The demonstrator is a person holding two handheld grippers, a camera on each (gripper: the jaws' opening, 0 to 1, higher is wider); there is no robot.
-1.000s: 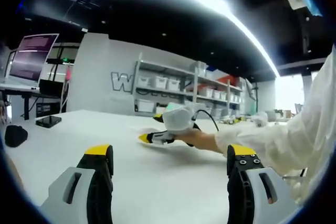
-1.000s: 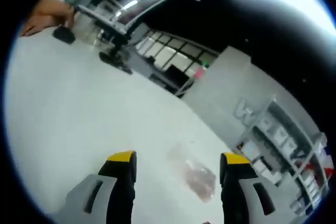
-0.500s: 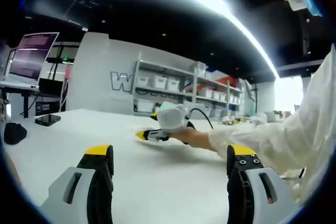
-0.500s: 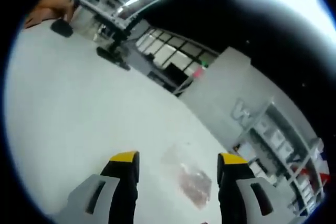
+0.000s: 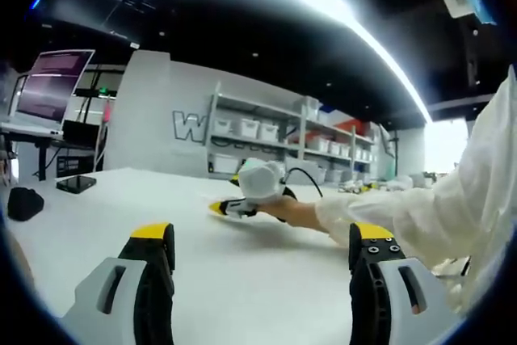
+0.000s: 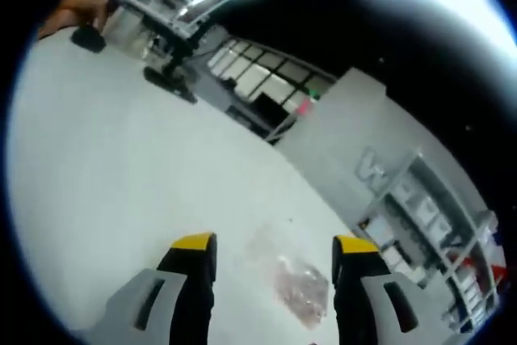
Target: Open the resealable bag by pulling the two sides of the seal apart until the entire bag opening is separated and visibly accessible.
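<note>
My right gripper (image 5: 220,208) has slid a little farther out over the table (image 5: 121,208) in the left gripper view than a second ago, my sleeve (image 5: 420,212) stretching after it. In the right gripper view the bag (image 6: 297,284) has drifted slightly toward the middle of the gap between the jaws.

Left gripper (image 5: 262,240): jaws wide apart, nothing between them, held above bare tabletop, unchanged in position.

Right gripper: jaws spread, gripping nothing; the bag lies flat on the table just ahead, nearer the right jaw, clear plastic with reddish contents. Whether its seal is parted, I cannot tell.

Background: shelves (image 5: 266,135) with white bins, a monitor (image 5: 50,90) at far left, a dark object (image 5: 24,202) on the table edge.
</note>
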